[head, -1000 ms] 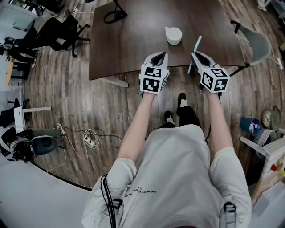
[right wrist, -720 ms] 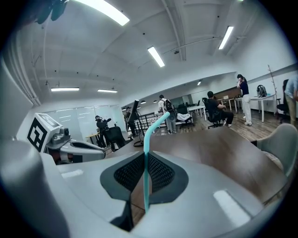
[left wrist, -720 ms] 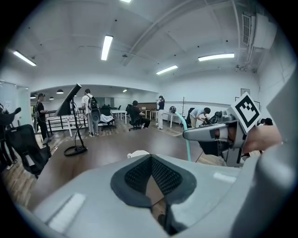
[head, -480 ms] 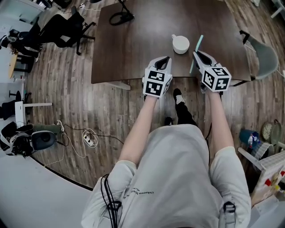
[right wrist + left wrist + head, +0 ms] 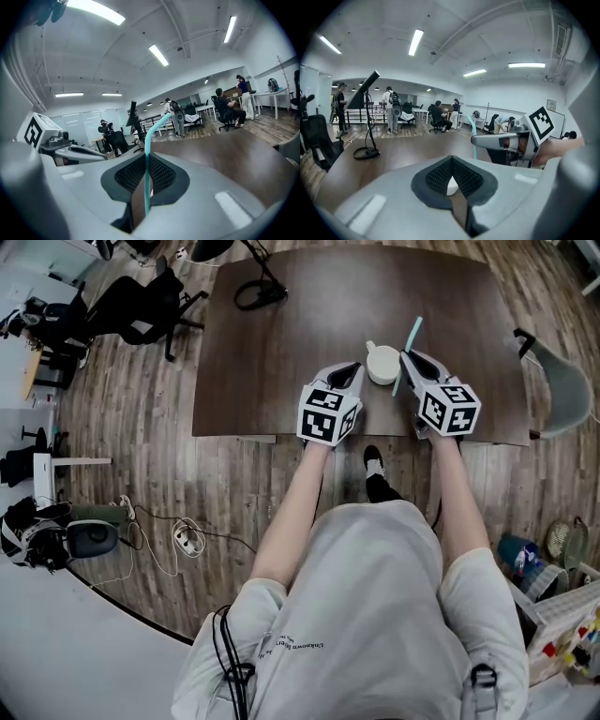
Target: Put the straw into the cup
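Now your right tool (image 5: 411, 356) clamps the straw (image 5: 413, 333) just right of the cup (image 5: 383, 365); your left tool (image 5: 348, 368) sits closed, empty.

A dark brown table (image 5: 281, 343) stood on a plank floor (image 5: 122, 446); a black cable loop (image 5: 251, 294) lay on the table's far left part, at the foot of a black stand with a slanted panel (image 5: 365, 91); a black office chair (image 5: 131, 307) stood off the table's left end, and a grey chair (image 5: 565, 381) at its right edge; on the floor to the left lay a white power strip (image 5: 190, 538) with tangled cords, near a grey headset-like device (image 5: 94, 542); in the left gripper view, people (image 5: 391, 108) stood and sat in the open room beyond, under long ceiling lights (image 5: 415, 42).
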